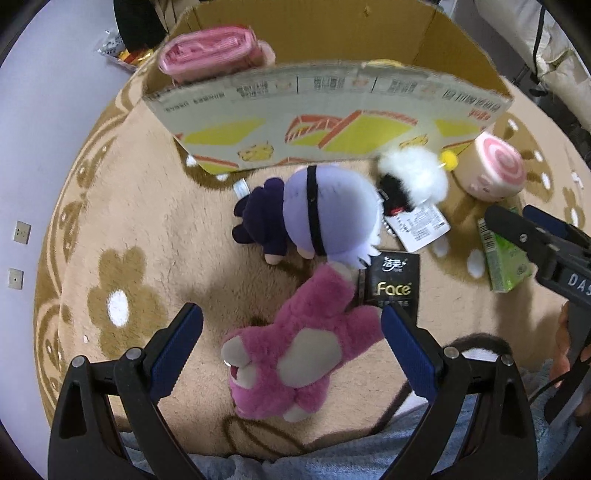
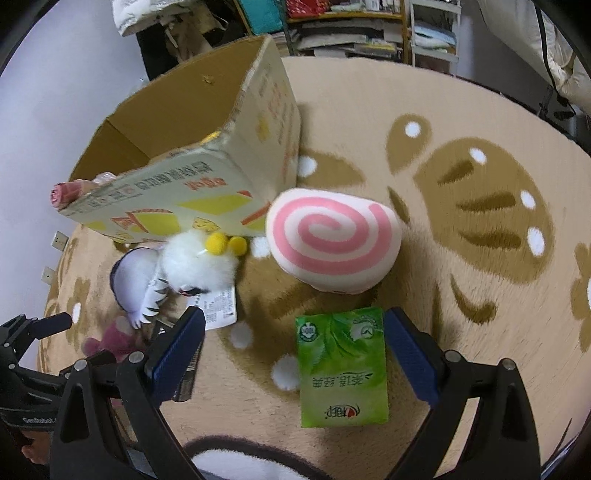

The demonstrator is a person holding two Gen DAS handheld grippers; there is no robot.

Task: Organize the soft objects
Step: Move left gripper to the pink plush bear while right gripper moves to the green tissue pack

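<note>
My left gripper (image 1: 291, 334) is open, its jaws on either side of a pink plush bear (image 1: 295, 350) lying on the rug, not touching it. Beyond it lie a lavender-headed doll (image 1: 325, 210), a white fluffy toy (image 1: 413, 173) and a pink-swirl roll cushion (image 1: 495, 166). A cardboard box (image 1: 332, 96) stands behind, holding a pink roll (image 1: 210, 51). My right gripper (image 2: 293, 336) is open above a green tissue pack (image 2: 343, 365). The swirl cushion (image 2: 332, 243), white toy (image 2: 199, 262), doll (image 2: 133, 280) and box (image 2: 207, 177) lie ahead of it.
A black "Face" tissue pack (image 1: 395, 288) lies beside the bear. The beige flower-patterned rug (image 2: 480, 258) spreads to the right. Shelves with books (image 2: 354, 29) stand at the back. Wall sockets (image 1: 21, 232) sit at the left. The right gripper (image 1: 543, 251) shows at the left view's edge.
</note>
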